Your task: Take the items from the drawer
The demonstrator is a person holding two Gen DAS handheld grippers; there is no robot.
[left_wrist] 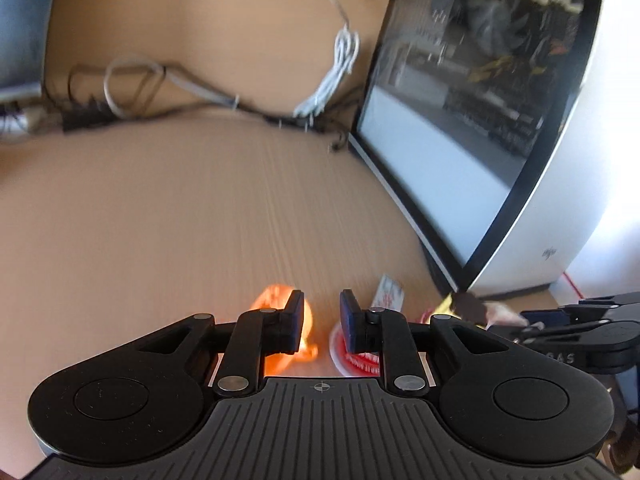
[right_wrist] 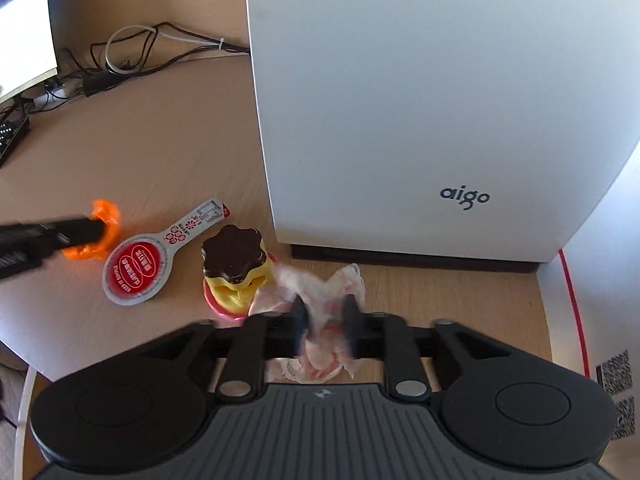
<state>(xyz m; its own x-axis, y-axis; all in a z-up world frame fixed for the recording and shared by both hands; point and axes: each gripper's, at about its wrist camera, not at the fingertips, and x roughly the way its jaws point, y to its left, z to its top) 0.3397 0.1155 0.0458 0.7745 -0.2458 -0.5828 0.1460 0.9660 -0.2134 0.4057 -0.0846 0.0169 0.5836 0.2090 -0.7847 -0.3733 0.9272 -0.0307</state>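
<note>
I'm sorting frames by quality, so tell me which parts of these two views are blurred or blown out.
Left wrist view: the desk is streaked with motion blur, and the orange item glows overexposed beside the left gripper. Right wrist view: mostly sharp, with a crisp logo on the white case, but the right gripper and the pale wrapper under it are smeared.
</note>
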